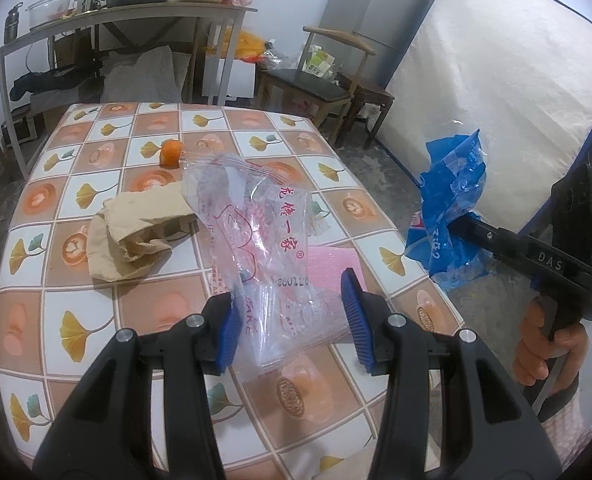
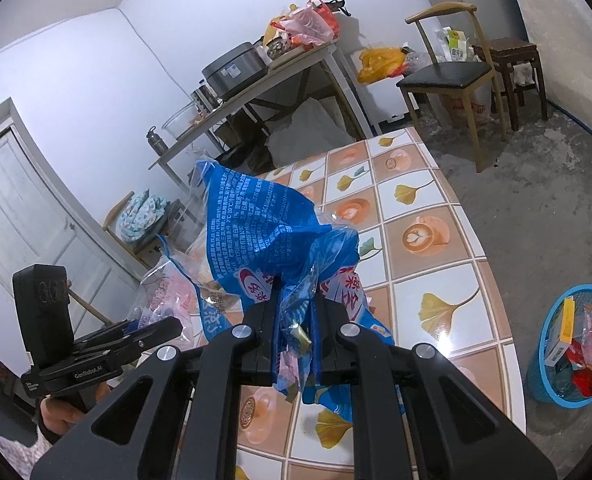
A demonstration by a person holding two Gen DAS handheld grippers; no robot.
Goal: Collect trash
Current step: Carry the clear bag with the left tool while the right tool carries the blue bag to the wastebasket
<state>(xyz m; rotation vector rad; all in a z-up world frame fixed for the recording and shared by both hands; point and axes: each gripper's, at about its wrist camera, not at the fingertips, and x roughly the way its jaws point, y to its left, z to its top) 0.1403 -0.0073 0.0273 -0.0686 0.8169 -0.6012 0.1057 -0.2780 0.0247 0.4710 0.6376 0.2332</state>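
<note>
My left gripper [image 1: 292, 328] is shut on a crumpled clear plastic bag [image 1: 256, 232] with pink print, and the bag stands up from between the blue pads [image 1: 357, 320] above the tiled table [image 1: 76, 328]. To its right, off the table's edge, my right gripper [image 2: 296, 320] is shut on a blue plastic bag [image 2: 252, 224], also seen as the blue plastic bag [image 1: 451, 200] in the left wrist view. On the table lie a crumpled brown paper bag [image 1: 132, 236], an orange piece of fruit [image 1: 170, 153] and a pink sheet [image 1: 331, 268]. A blue mesh wastebasket [image 2: 535, 360] with several wrappers inside stands on the floor right of the table.
A mattress [image 1: 495, 80] leans on the wall to the right. A chair [image 2: 447, 76] and a wooden stool [image 2: 511, 52] stand beyond the table. A metal shelf table [image 1: 136, 16] at the back carries a cooker, jars and bags. A person's hand [image 1: 551, 352] grips the right handle.
</note>
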